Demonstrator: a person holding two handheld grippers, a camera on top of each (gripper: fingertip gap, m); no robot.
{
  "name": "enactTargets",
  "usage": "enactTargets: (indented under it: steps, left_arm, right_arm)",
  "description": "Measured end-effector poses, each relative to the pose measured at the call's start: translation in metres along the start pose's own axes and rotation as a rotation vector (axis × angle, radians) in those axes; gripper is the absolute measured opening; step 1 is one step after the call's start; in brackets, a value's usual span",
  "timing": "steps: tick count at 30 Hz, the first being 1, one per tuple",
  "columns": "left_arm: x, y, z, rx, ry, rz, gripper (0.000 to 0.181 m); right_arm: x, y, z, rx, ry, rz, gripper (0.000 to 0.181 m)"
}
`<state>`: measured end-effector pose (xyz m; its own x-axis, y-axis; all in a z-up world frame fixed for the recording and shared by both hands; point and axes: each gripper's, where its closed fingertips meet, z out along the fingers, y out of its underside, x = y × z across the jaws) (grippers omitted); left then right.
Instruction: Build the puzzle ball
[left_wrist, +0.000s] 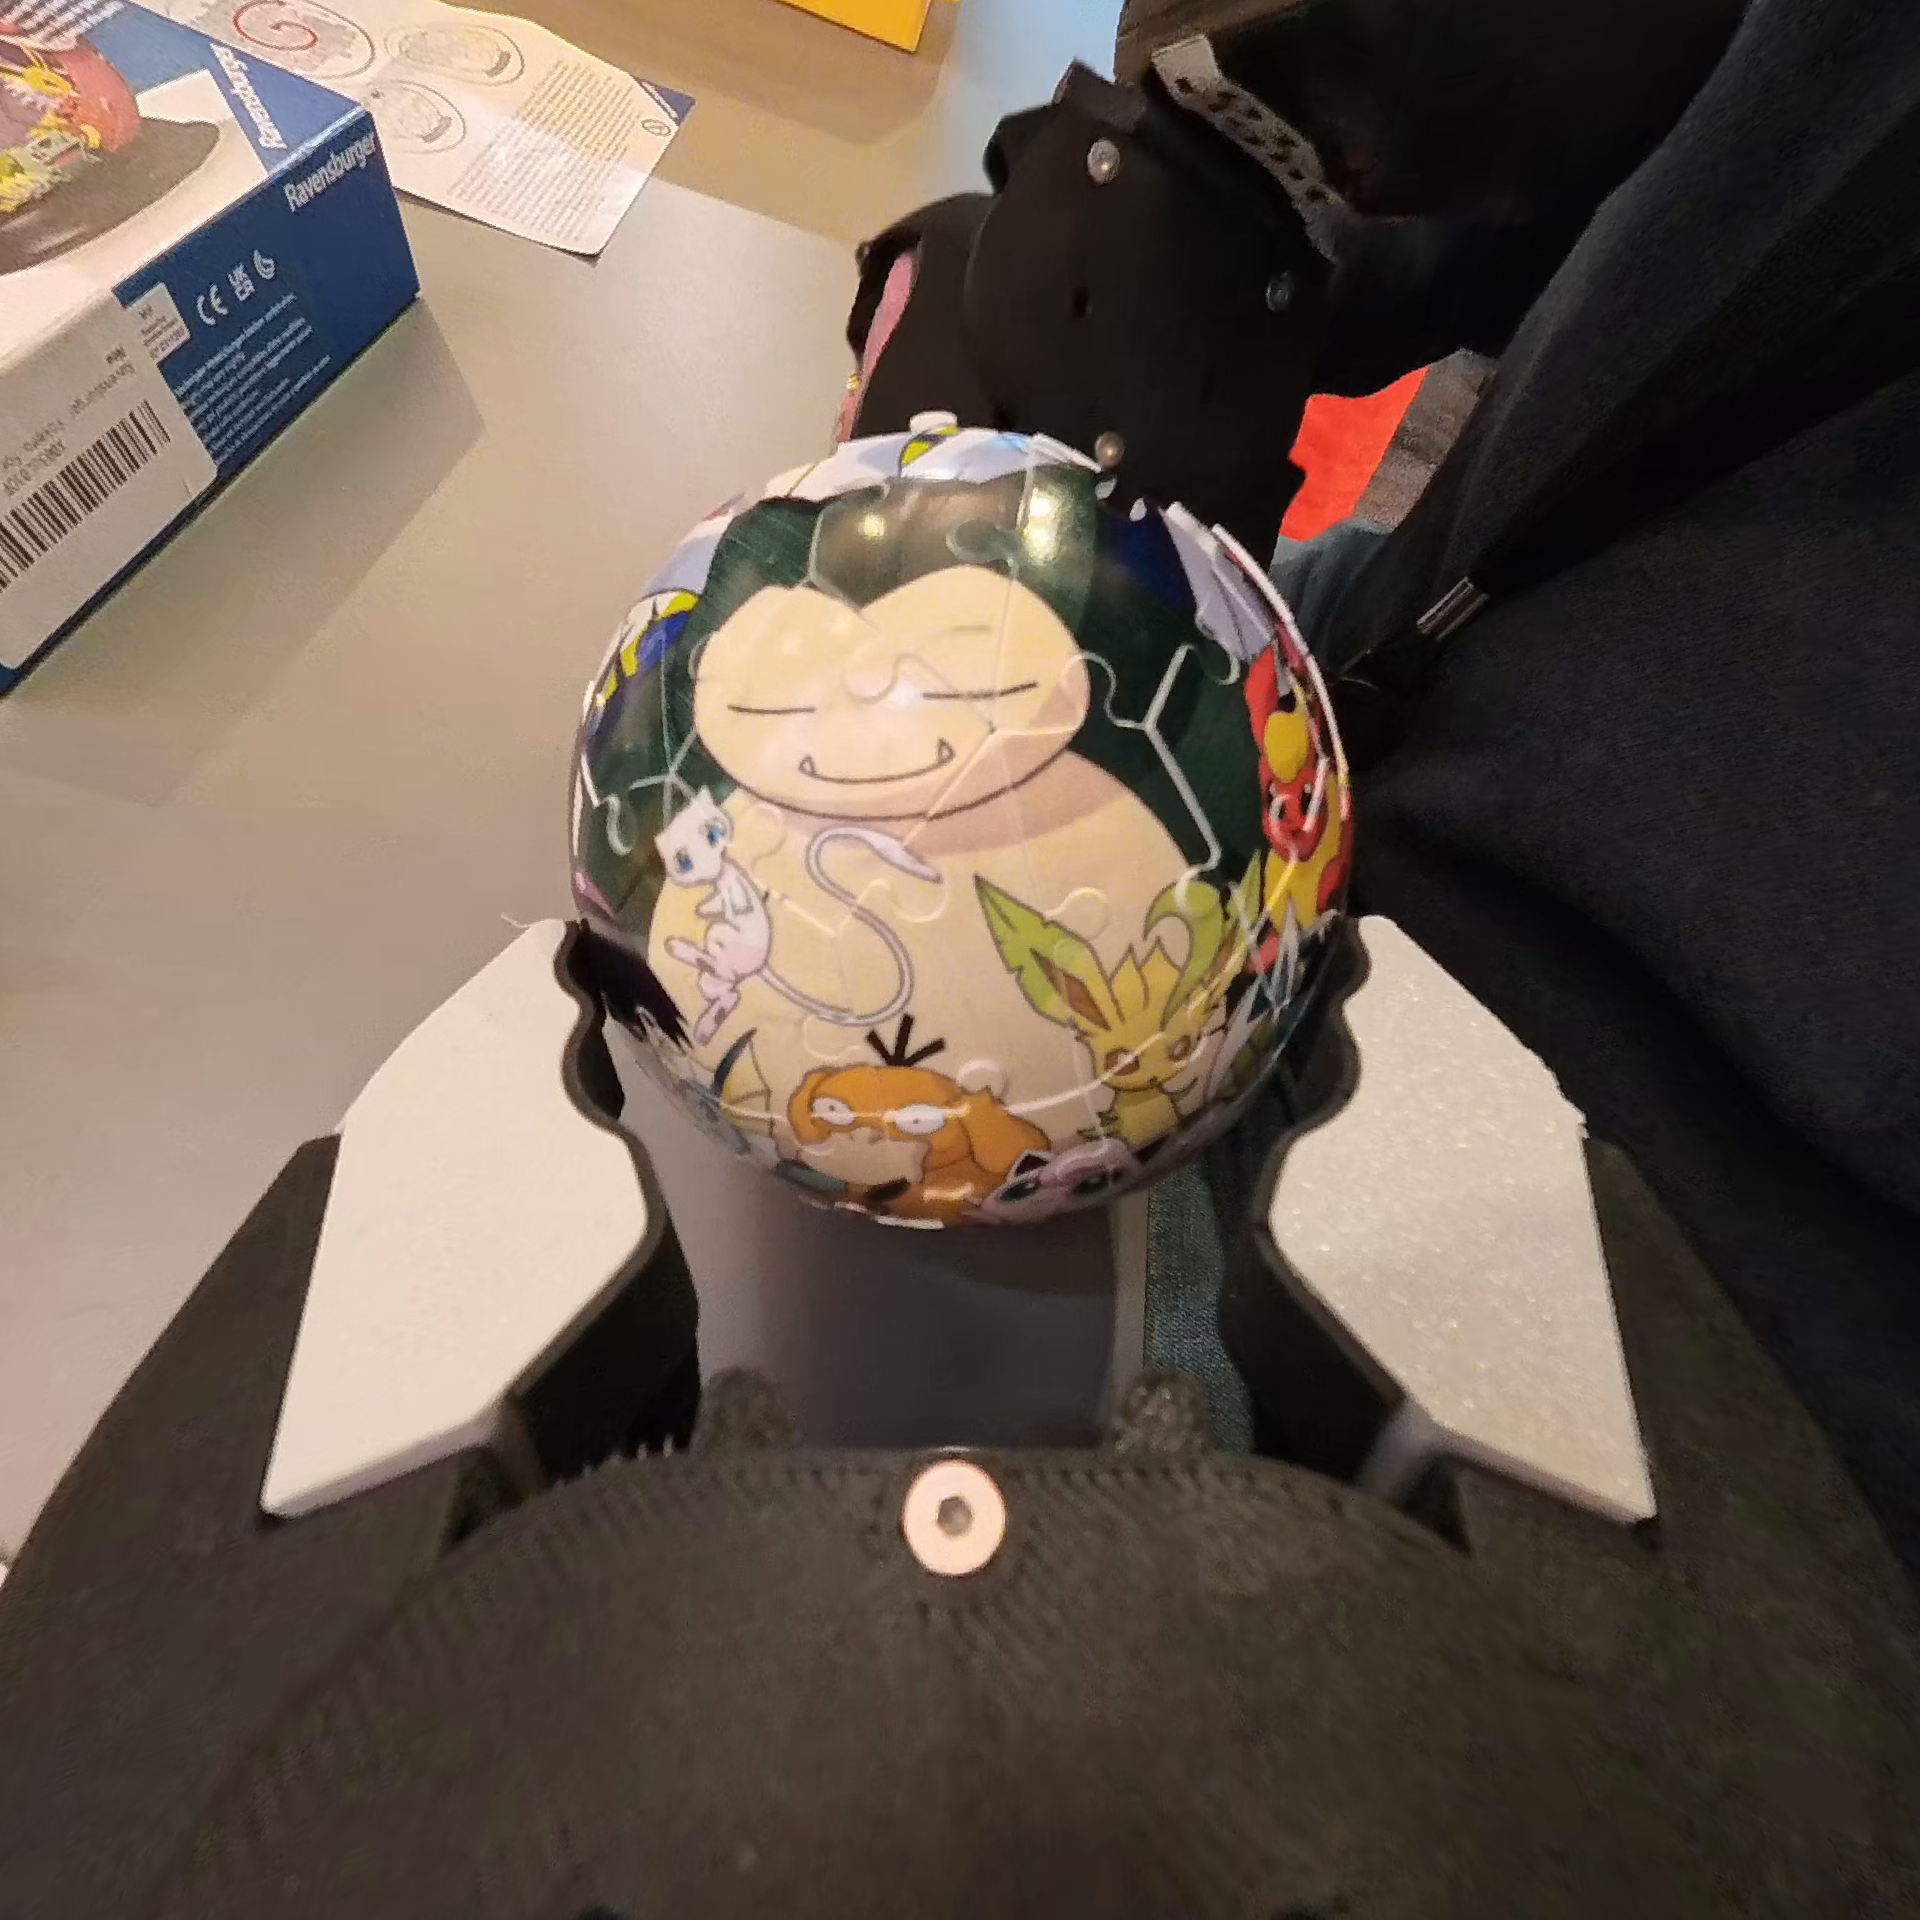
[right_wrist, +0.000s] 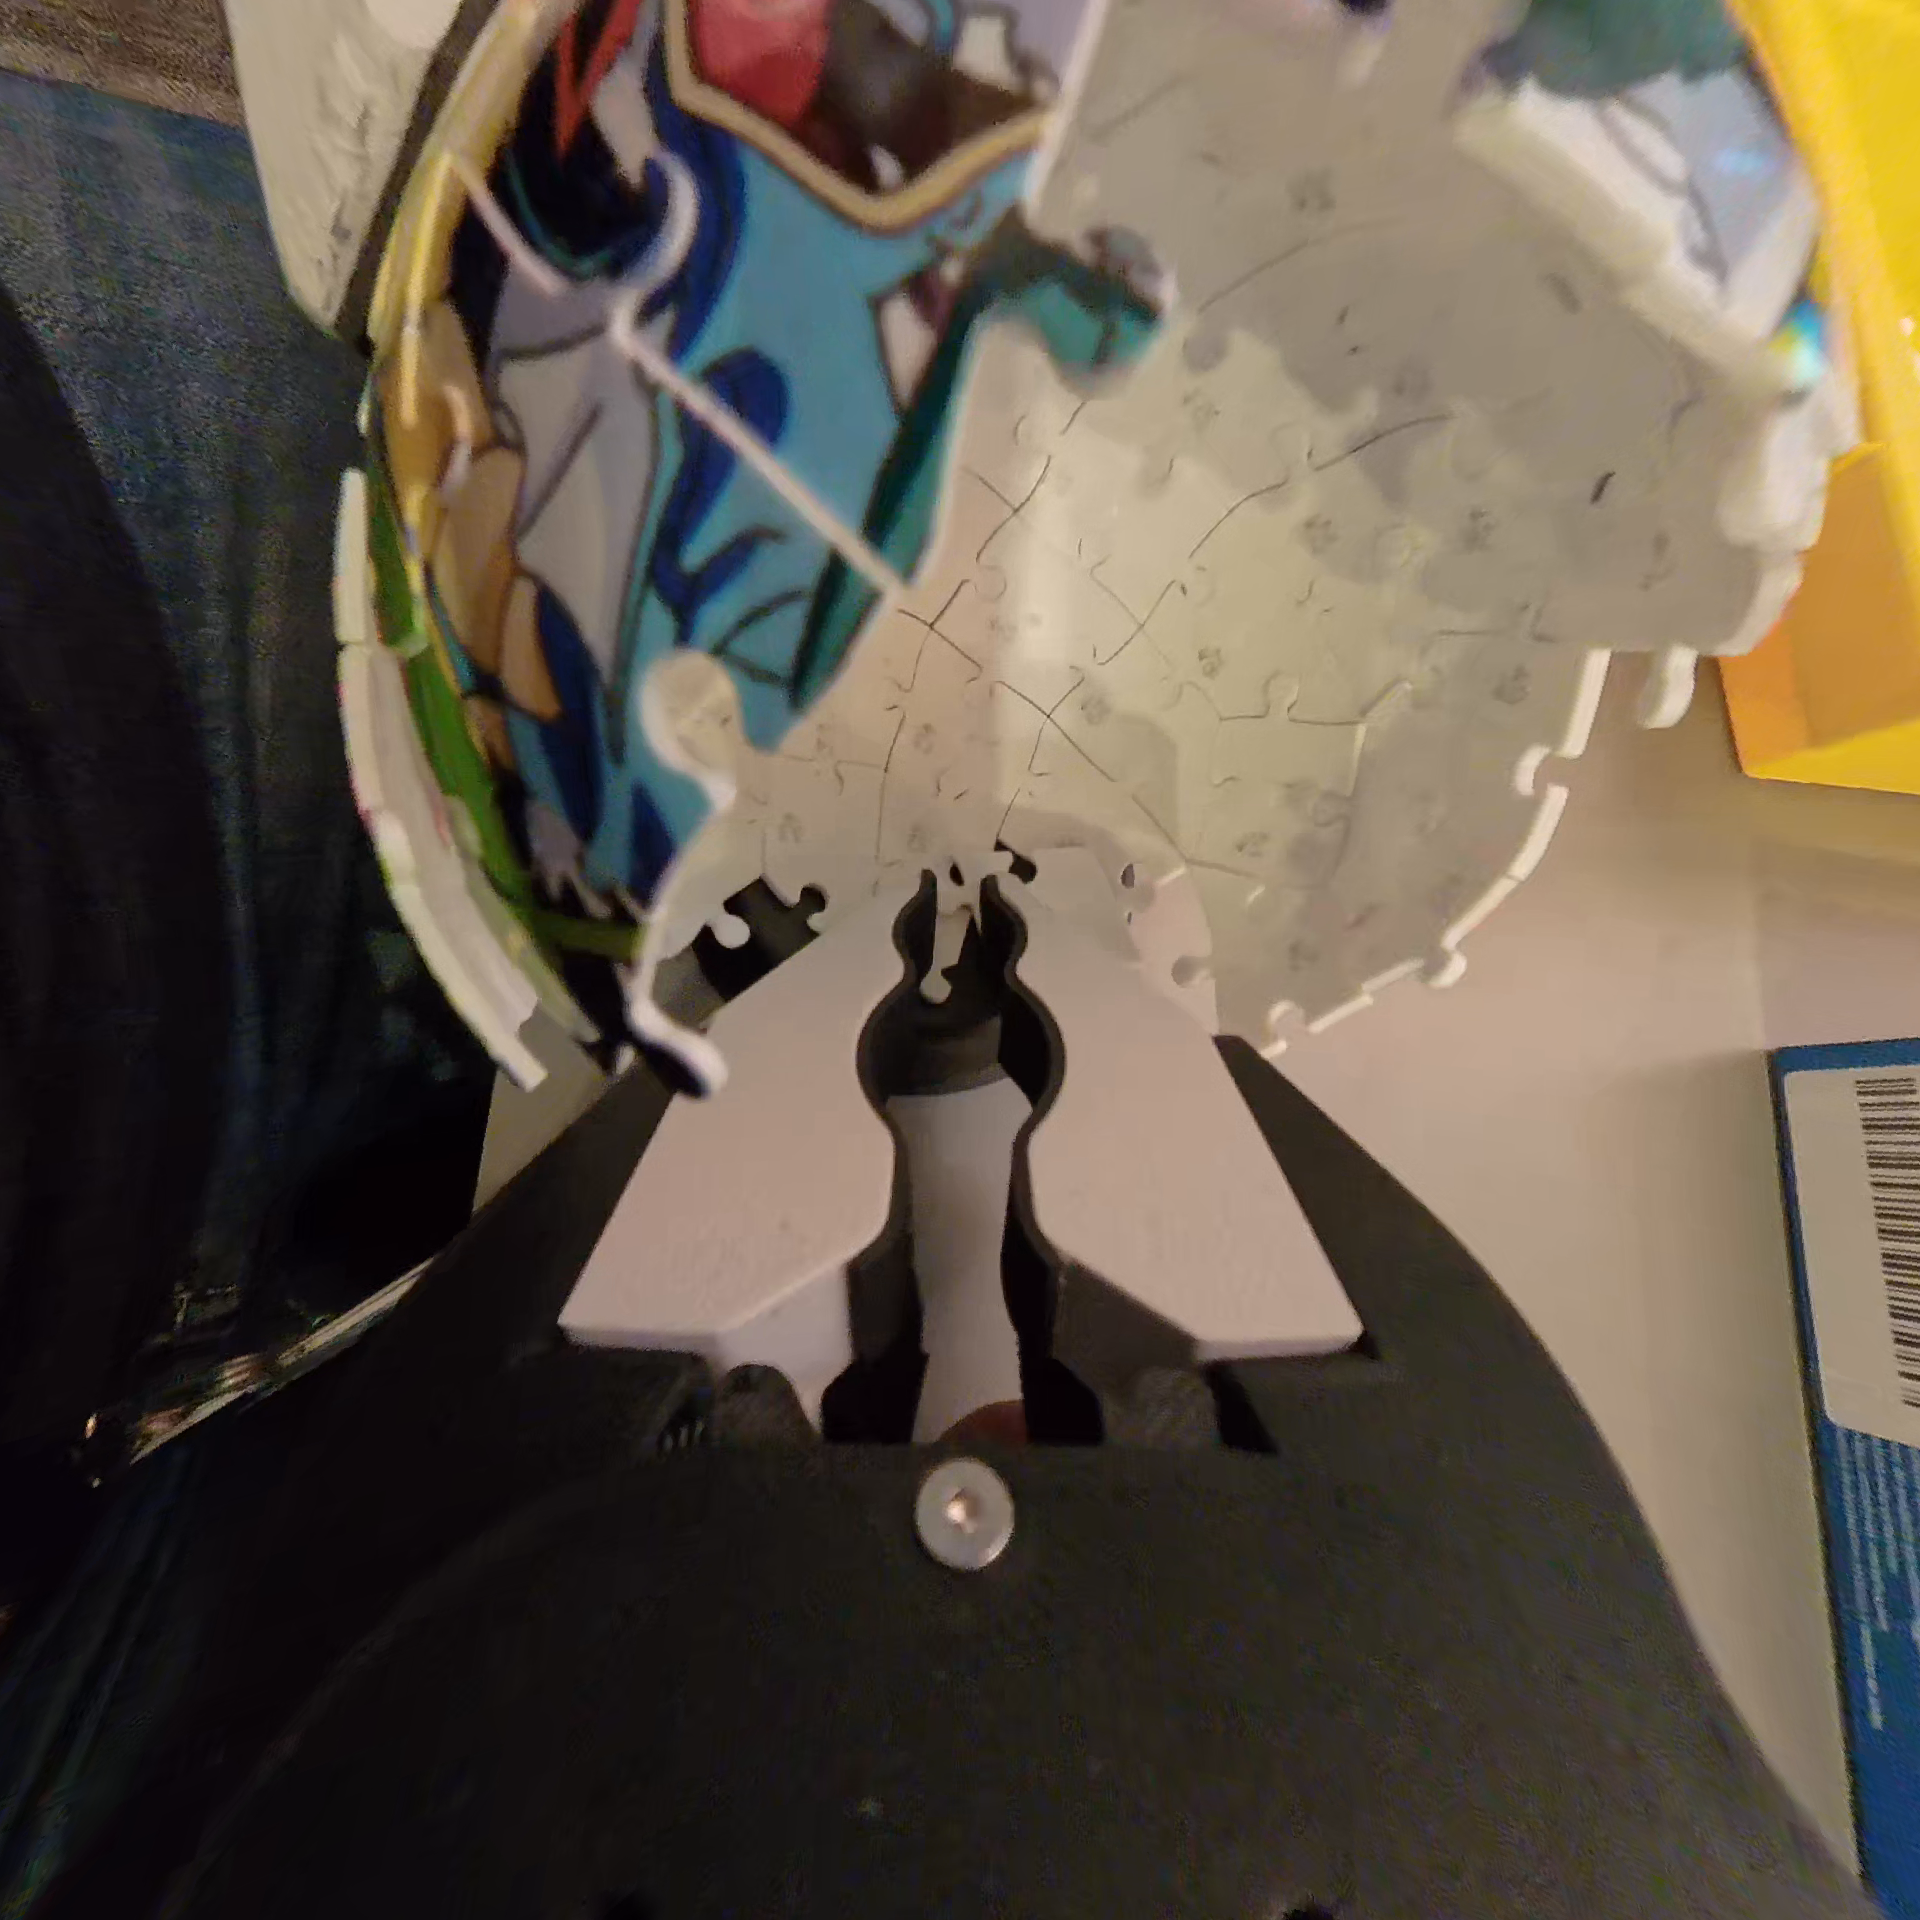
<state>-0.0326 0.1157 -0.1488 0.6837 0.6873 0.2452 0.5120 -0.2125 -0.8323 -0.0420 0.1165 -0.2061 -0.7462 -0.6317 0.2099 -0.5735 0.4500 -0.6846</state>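
Observation:
The puzzle ball (left_wrist: 961, 831) is a glossy sphere printed with cartoon creatures. My left gripper (left_wrist: 956, 987) is shut on its sides and holds it above the table. In the right wrist view the ball's far side is open, showing its white inner surface (right_wrist: 1247, 582) and a jagged rim beside a coloured section (right_wrist: 665, 468). My right gripper (right_wrist: 956, 914) is shut on a small white puzzle piece (right_wrist: 948, 940), seen edge-on, at the lower rim of that opening. In the left wrist view the right gripper's black body (left_wrist: 1122, 260) sits behind the ball, its fingertips hidden.
A blue puzzle box (left_wrist: 208, 260) and a paper instruction sheet (left_wrist: 540, 114) lie on the beige table (left_wrist: 312, 883) to the left. A yellow box (right_wrist: 1849, 520) and the blue box (right_wrist: 1860, 1351) sit right of the ball. A person's dark clothing (left_wrist: 1662, 727) fills the right side. The gap from one gripper's tips to the other's is roughly 7 centimeters.

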Motion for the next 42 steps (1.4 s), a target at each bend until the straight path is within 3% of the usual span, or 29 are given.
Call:
enactTargets:
  steps: [9,15,22,28,37,39,42]
  left_arm:
    - [0.000,0.000,0.000,0.004,0.002,-0.004,0.128]
    - [0.000,0.000,0.000,0.001,0.000,-0.002,0.128]
    - [-0.001,0.001,0.000,-0.001,-0.004,-0.001,0.128]
    - [-0.001,0.001,0.000,-0.001,-0.001,-0.002,0.127]
    - [-0.001,0.001,0.000,-0.004,-0.003,-0.001,0.127]
    - [-0.001,0.001,0.000,-0.005,-0.003,0.000,0.127]
    - [-0.001,0.001,0.000,-0.005,-0.003,-0.001,0.127]
  right_arm:
    - [0.004,-0.008,0.002,0.029,0.018,0.008,0.006]
    - [0.012,-0.004,0.003,-0.021,0.071,-0.048,0.011]
    - [0.015,0.001,-0.003,-0.062,0.105,0.012,0.013]
    - [0.018,0.003,-0.009,-0.058,0.124,0.026,0.030]
    - [0.017,0.009,-0.011,-0.076,0.104,0.056,0.026]
    - [0.018,0.008,-0.012,-0.071,0.112,0.064,0.012]
    - [0.018,0.010,-0.014,-0.071,0.116,0.090,0.012]
